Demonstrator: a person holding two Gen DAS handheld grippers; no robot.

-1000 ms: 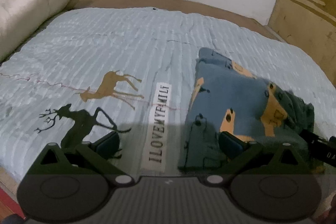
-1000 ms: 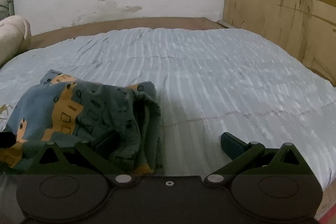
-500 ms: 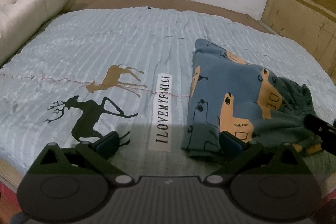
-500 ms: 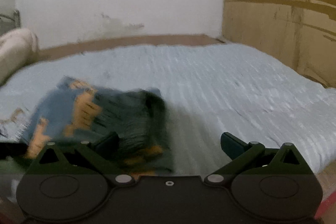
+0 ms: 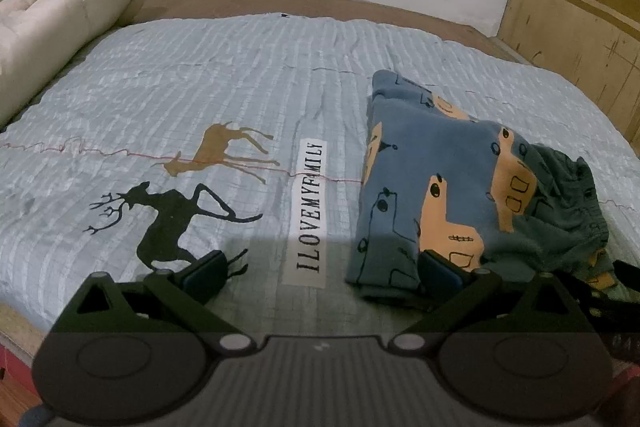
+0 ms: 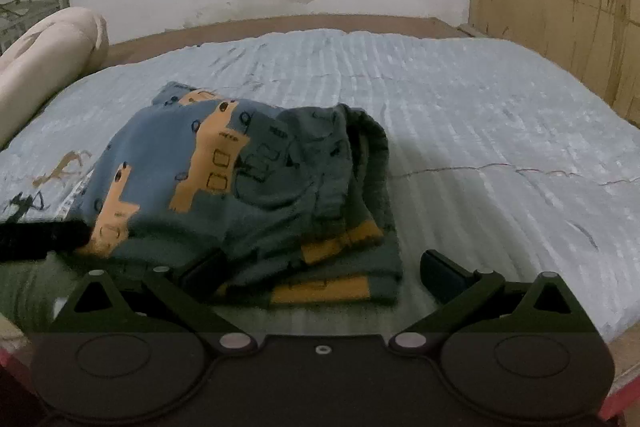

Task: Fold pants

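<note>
Since the blue fleece pants with orange truck print already lie folded in a compact stack on the pale-blue quilted bed, you seem nearly done; both your left gripper and right gripper hold their jaws apart, empty.

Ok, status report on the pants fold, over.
Both tongs, left and right, open, empty. Pants folded on bedspread, waistband rumpled. Nothing in the way.

left tool: black, triangular cutouts, silver pivots | right tool: same, dark pads
</note>
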